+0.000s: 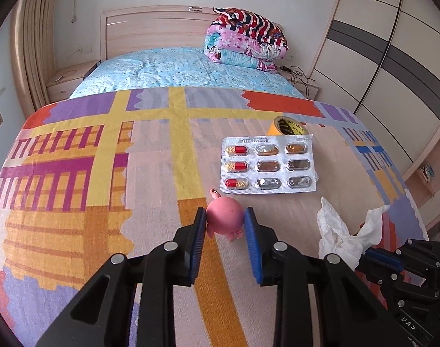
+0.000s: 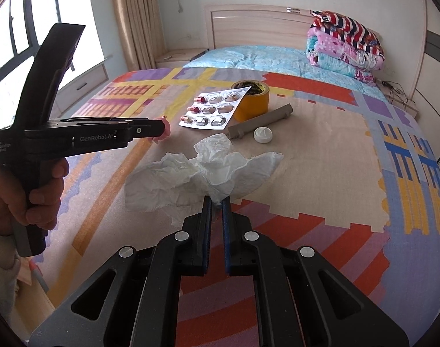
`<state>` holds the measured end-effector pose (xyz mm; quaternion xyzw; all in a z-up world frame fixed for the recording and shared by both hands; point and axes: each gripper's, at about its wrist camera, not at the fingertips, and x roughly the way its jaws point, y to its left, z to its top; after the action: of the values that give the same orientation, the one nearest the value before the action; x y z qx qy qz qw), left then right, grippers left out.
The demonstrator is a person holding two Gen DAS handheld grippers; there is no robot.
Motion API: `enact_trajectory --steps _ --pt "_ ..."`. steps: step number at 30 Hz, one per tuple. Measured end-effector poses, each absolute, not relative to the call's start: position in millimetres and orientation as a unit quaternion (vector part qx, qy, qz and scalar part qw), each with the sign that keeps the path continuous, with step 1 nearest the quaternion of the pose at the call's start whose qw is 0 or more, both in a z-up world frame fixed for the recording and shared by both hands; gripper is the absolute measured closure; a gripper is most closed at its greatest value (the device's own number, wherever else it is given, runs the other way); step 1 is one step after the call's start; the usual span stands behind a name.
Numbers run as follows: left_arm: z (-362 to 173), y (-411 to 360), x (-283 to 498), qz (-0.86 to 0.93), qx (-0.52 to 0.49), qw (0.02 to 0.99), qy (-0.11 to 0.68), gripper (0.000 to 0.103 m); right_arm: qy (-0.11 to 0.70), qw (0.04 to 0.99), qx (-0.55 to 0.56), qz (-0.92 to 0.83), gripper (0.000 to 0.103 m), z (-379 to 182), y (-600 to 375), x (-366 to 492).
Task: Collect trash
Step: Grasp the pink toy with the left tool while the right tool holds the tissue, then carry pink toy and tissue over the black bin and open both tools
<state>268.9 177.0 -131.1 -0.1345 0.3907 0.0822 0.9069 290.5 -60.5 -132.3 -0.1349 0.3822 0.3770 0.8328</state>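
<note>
- The tissue (image 2: 208, 170), crumpled, lies mid-blanket (image 2: 321, 150), pinched at its near end by the right gripper (image 2: 217, 202).
- The left gripper (image 1: 225, 219) clasps a pink pig (image 1: 224, 219) narrowly.
- The blister pack (image 1: 267, 164) leans on the tape (image 2: 253, 99), toward the blanket's far edge.

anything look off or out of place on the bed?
Yes. The blister pack is mostly used: six pockets burst, three capsules left, and it leans on the tape roll. The crumpled tissue is pinched in the right gripper. The left gripper closes on a pink pig toy, hardly trash.
</note>
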Motion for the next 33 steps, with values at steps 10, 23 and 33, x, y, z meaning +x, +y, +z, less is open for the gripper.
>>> enact_trajectory --steps 10,23,33 --pt "-110 143 235 0.065 -0.11 0.918 0.375 0.077 0.371 0.839 -0.128 0.378 0.095 -119 -82 269" --pt "-78 84 169 0.033 -0.08 0.935 0.345 0.077 0.354 0.842 -0.125 0.387 0.095 -99 -121 222" --pt "-74 48 113 0.018 -0.07 0.94 0.333 0.077 0.357 0.834 -0.124 0.401 0.095 -103 -153 174"
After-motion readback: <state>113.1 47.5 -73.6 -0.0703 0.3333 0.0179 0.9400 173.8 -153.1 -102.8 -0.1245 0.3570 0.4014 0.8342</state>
